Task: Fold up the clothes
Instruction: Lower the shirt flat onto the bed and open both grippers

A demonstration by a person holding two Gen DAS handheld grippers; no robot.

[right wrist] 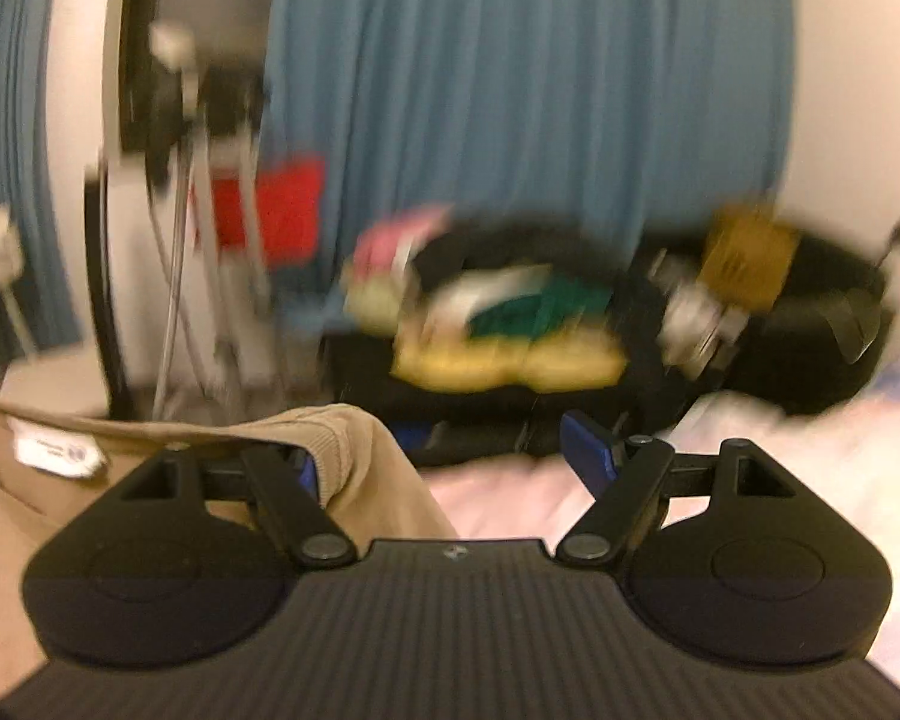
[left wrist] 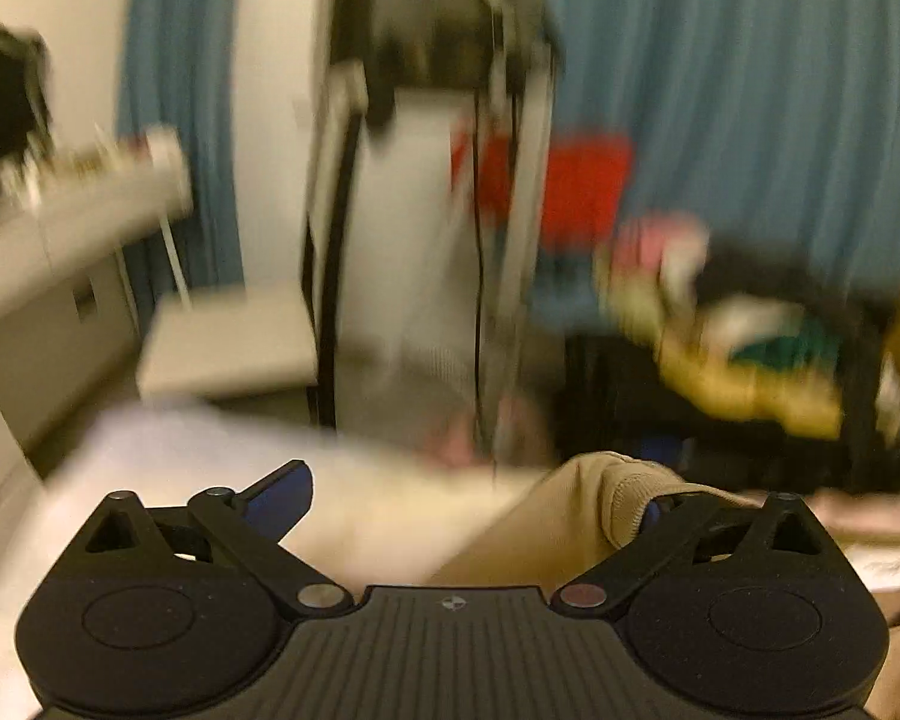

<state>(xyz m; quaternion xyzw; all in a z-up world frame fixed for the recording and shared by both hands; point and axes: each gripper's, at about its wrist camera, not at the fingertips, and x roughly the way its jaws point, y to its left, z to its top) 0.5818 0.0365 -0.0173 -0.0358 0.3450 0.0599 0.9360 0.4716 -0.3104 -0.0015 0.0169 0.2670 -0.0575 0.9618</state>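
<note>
the tan ribbed garment [left wrist: 576, 516] lay bunched on a pale bed surface [left wrist: 222, 462], draped over the right-hand finger of the left gripper [left wrist: 468, 501], whose jaws stood wide apart with only that one blue pad [left wrist: 654, 510] touching cloth and the other blue pad [left wrist: 279, 495] bare. in the right wrist view the same tan garment [right wrist: 342, 450] was heaped over the left-hand finger of the right gripper [right wrist: 450, 462], its white label [right wrist: 54, 450] showing near the collar edge; those jaws were also spread wide, the free blue pad [right wrist: 588, 450] clear of the fabric and hanging over the pale sheet [right wrist: 510, 492].

beyond the bed's far edge sat an open black suitcase [right wrist: 390, 378] holding a loose pile of clothes [right wrist: 510, 330]: yellow, green, white and pink pieces, all blurred. a second dark bag [right wrist: 822, 324] stood just beside it with a mustard-coloured item [right wrist: 750, 258] on top. blue curtains [right wrist: 510, 90] hung behind them. a red item [left wrist: 582, 186] and a blurred metal stand [left wrist: 510, 210] stood left of the suitcase. a pale desk [left wrist: 60, 228] ran along the left wall, with a light stool [left wrist: 228, 336] between it and the bed.
</note>
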